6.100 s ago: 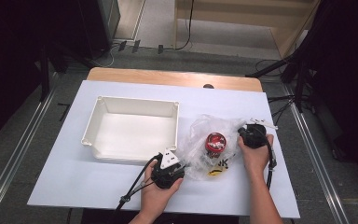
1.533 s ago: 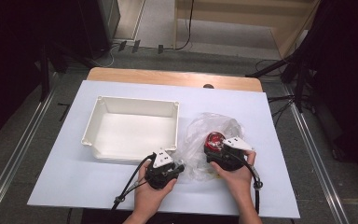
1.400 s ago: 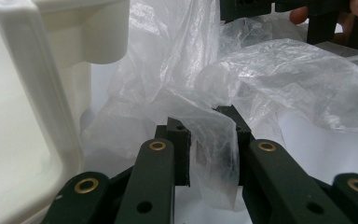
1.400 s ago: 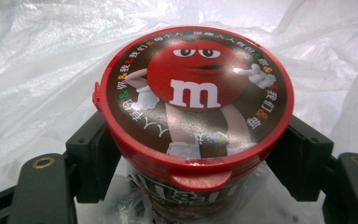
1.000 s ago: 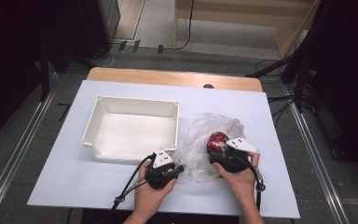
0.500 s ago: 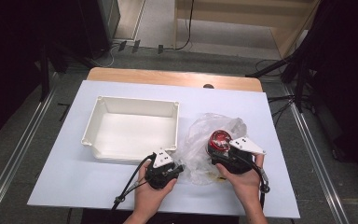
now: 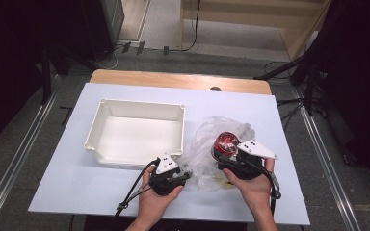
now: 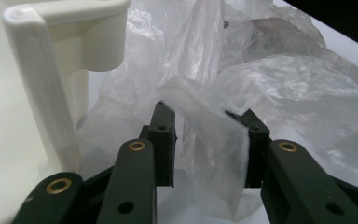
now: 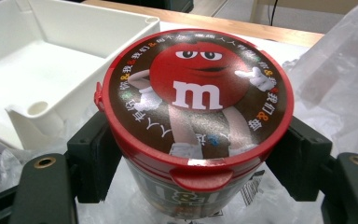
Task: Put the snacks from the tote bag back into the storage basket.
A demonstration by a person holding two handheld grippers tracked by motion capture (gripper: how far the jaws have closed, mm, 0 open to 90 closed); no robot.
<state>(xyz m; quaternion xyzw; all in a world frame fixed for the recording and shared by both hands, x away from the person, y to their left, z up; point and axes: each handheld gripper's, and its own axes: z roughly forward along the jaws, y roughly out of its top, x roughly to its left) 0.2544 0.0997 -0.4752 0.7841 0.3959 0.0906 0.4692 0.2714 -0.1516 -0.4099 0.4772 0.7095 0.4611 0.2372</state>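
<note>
Candy tub lifted out of the crinkly bag

The right gripper (image 7: 227, 153) squeezes the round candy tub (image 9: 196, 112) from both sides, above the clear plastic bag (image 7: 207, 144); the left gripper (image 8: 206, 140) has just been opening, with a loose flap of bag between its jaws; the white tray (image 7: 135, 132) sits close on the left, its corner just beside the bag; the white table (image 7: 77, 192) has bare room in front.

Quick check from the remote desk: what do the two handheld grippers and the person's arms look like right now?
Both are compact black units. The left gripper and the right gripper each carry a pale three-cornered top plate and trail a black cable. Up close, the matte black fingers are blocky linkage bars with brass-coloured pivot pins. The forearms are bare, with no sleeves or gloves.
</note>
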